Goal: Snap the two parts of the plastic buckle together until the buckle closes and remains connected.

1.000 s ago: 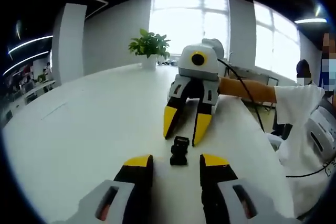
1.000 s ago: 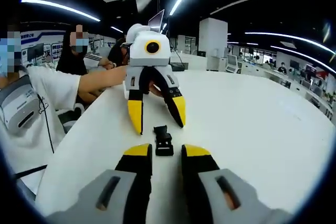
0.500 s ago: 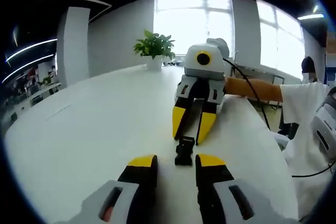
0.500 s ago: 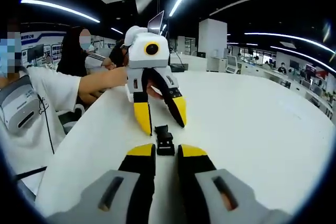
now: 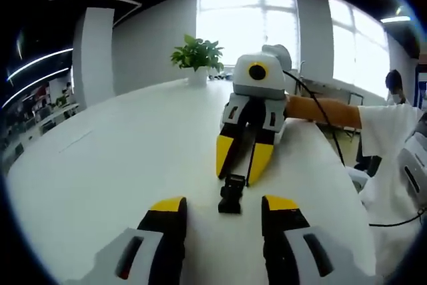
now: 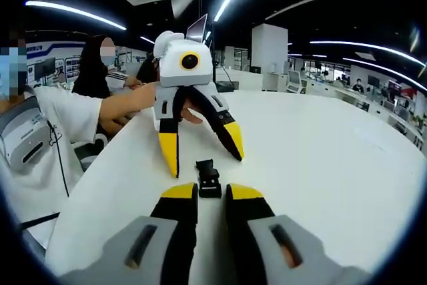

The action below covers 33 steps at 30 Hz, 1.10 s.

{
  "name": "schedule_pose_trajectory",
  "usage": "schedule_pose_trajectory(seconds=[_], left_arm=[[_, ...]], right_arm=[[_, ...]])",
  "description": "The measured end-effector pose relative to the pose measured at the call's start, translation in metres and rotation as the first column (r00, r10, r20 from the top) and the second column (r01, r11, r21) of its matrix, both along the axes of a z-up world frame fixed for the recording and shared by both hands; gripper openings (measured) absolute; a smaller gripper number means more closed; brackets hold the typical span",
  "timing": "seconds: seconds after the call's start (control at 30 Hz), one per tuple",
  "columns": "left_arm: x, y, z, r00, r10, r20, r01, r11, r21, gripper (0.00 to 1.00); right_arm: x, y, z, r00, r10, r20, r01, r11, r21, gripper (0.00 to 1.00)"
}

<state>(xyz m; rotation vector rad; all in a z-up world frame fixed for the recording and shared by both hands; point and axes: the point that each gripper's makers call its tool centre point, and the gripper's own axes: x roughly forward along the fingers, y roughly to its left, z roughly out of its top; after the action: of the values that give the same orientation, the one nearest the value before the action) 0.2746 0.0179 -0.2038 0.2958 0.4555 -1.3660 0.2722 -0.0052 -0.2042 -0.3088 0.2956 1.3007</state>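
Note:
A small black plastic buckle (image 5: 231,195) lies on the white table (image 5: 113,165), its two parts in one line and touching; whether they are latched is too small to tell. In the left gripper view my left gripper (image 5: 223,205) stands open, its jaws wide on either side of the buckle's near end without touching it. My right gripper (image 5: 237,178) faces it from the far side, jaws close together at the buckle's far end. In the right gripper view the buckle (image 6: 208,179) has its near end between the narrowed jaws of my right gripper (image 6: 211,193), with the left gripper (image 6: 205,165) spread open beyond.
A potted plant (image 5: 195,55) stands at the table's far edge. A person in a white shirt (image 5: 390,138) sits along the table's right edge, with an arm reaching in. More people (image 6: 100,65) sit by the table's left edge in the right gripper view.
My left gripper's jaws have spread wide apart and let go of the buckle's end. The right gripper stays narrowed on the other end, and the buckle has stayed put.

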Motion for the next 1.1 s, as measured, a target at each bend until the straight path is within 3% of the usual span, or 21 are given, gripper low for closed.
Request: schedule_pose_trajectory(seconds=[0.1,0.17,0.3,0.47,0.73,1.1], left_arm=[[0.003,-0.001,0.0,1.0,0.003,-0.003,-0.003,1.0,-0.008,0.26],[0.004,-0.001,0.0,1.0,0.007,-0.006,-0.007,1.0,-0.012,0.24],[0.002,-0.003,-0.001,1.0,-0.002,-0.006,0.002,1.0,-0.012,0.12],[-0.003,-0.005,0.0,0.999,-0.014,-0.031,0.014,1.0,-0.013,0.12],[-0.006,-0.004,-0.002,0.999,-0.035,-0.026,0.034,0.999,-0.019,0.12],[-0.012,-0.001,-0.004,0.99,-0.138,-0.022,0.137,0.99,-0.034,0.11]], right_arm=[[0.001,-0.001,0.0,1.0,-0.001,-0.001,0.001,1.0,0.002,0.16],[0.001,-0.001,0.0,1.0,-0.001,-0.002,0.001,1.0,0.002,0.16],[0.001,-0.002,0.001,1.0,-0.002,-0.001,0.002,1.0,0.003,0.14],[0.0,-0.002,0.0,1.0,-0.001,-0.002,0.001,1.0,0.002,0.14],[-0.002,-0.001,0.0,1.0,0.014,-0.003,-0.014,1.0,0.002,0.12],[-0.005,0.003,0.001,0.995,0.099,0.009,-0.099,0.995,0.01,0.11]])
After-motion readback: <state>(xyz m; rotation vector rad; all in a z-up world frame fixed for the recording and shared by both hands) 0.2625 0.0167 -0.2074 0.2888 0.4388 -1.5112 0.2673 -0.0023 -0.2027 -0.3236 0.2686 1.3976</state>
